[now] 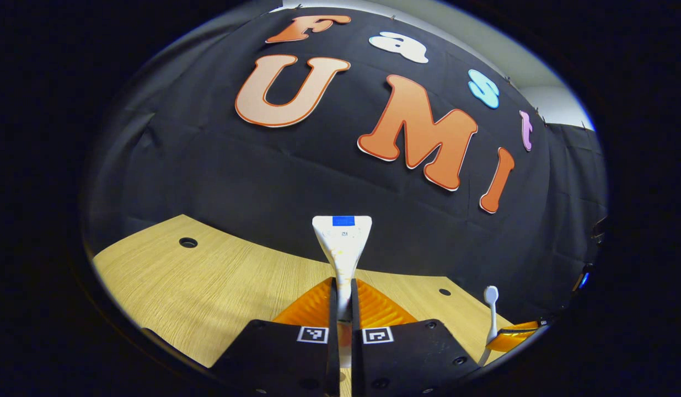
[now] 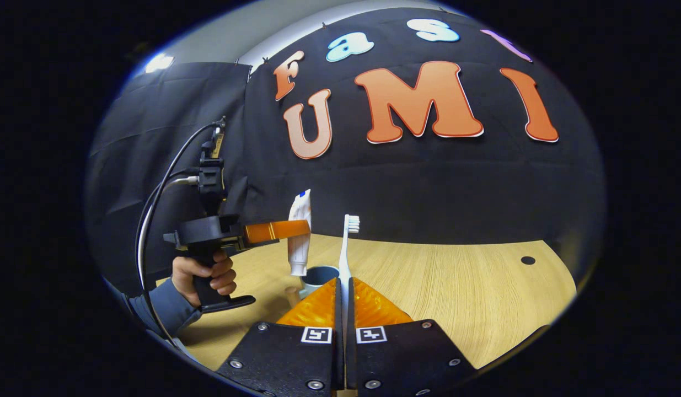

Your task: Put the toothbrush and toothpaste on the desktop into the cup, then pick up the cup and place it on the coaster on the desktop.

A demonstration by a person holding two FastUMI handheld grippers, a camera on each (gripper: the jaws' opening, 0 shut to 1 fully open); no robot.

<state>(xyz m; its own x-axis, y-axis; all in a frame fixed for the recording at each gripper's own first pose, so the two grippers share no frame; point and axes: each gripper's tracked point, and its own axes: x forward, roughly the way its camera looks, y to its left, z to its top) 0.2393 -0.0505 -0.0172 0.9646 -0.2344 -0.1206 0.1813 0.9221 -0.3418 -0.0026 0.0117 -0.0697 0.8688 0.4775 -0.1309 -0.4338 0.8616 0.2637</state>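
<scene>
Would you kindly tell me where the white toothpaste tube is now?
In the right gripper view, the white toothpaste tube hangs upright, left of centre, clamped by the left gripper just above the grey-blue cup.

Upright toothbrush (image 2: 346, 259) between right hand-held gripper (image 2: 343, 286) fingers.

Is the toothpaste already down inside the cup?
No: in the right gripper view the toothpaste hangs cap-down in the left gripper, its cap above the rim of the cup, not yet inside it.
</scene>
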